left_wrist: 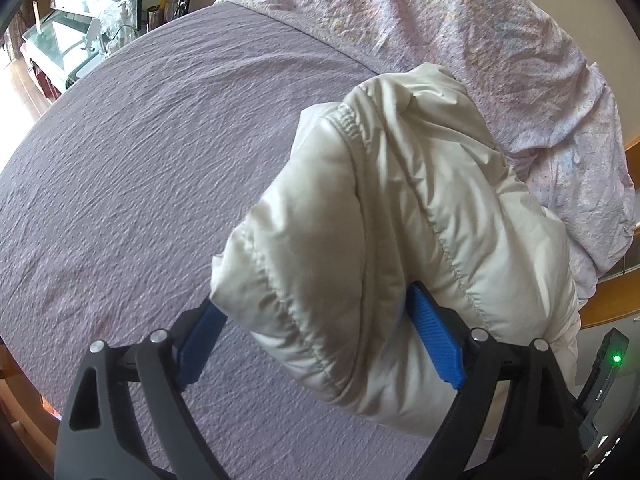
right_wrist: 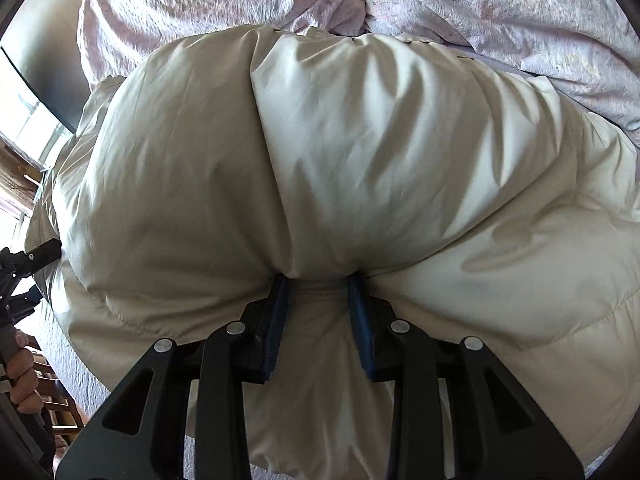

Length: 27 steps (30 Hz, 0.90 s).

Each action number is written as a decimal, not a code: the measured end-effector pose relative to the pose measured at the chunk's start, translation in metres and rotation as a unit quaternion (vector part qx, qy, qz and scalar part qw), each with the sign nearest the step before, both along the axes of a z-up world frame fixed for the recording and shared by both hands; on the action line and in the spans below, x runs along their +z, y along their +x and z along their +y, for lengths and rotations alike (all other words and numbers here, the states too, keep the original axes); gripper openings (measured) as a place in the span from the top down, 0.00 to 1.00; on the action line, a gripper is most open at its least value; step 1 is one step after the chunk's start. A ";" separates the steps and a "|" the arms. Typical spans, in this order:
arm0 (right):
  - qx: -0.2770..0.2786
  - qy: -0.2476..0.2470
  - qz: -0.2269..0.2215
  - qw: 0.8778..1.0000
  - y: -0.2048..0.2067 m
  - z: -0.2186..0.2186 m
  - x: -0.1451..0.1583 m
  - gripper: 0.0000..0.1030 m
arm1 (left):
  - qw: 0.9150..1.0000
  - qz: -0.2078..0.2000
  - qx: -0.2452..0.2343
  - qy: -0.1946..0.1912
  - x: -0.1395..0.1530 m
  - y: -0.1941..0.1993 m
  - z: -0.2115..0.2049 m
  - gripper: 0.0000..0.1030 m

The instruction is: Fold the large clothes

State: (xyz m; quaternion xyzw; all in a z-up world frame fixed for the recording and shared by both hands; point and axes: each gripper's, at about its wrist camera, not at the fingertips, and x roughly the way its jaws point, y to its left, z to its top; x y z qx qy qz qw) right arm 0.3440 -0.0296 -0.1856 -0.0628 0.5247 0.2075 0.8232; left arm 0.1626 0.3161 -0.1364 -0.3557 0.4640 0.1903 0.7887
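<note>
Cream puffer jacket (left_wrist: 400, 208) lies bundled on a bed, over a lilac textured sheet (left_wrist: 140, 168), with a crumpled pink floral duvet (left_wrist: 460, 20) heaped just beyond it.

Left wrist view: left gripper (left_wrist: 316, 320) angled down at the bed. Jaws stand wide apart. A padded fold of the jacket, sleeve-like with an elastic-gathered seam, sits between the blue pads (left_wrist: 436, 340). The right-side pad lies against the fabric; the left-side pad stands at the fold's edge, and whether it touches I cannot tell. No squeeze visible. Bare sheet spreads to the left of the gripper. A dark device with a green light (left_wrist: 616, 358) sits at the far right edge.

Right wrist view: right gripper (right_wrist: 320, 286) pointing steeply down, jaws drawn close and clamped on a pinch of jacket fabric. Cloth puckers at the fingertips and bulges out ahead of them. The jacket's bulk fills nearly everything ahead of this gripper, the duvet behind it at top. At the left edge, part of the other gripper's black frame shows against the jacket, and a hand (right_wrist: 22, 376) grips a handle below it.
</note>
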 end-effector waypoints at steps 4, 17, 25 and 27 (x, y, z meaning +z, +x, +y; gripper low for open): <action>-0.003 -0.001 -0.001 1.000 0.000 0.002 0.000 0.69 | 1.000 0.002 0.002 -0.014 -0.004 -0.001 0.006 0.11; -0.004 0.005 0.001 1.000 0.002 0.000 0.001 0.69 | 0.998 -0.024 0.003 -0.066 -0.016 0.012 0.004 0.46; -0.002 0.004 -0.001 1.000 0.000 0.000 0.001 0.69 | 0.997 -0.066 -0.023 -0.024 0.030 0.015 -0.021 0.77; -0.001 0.004 -0.002 1.000 0.000 0.000 0.001 0.69 | 0.996 -0.086 -0.030 -0.024 0.045 0.015 -0.028 0.78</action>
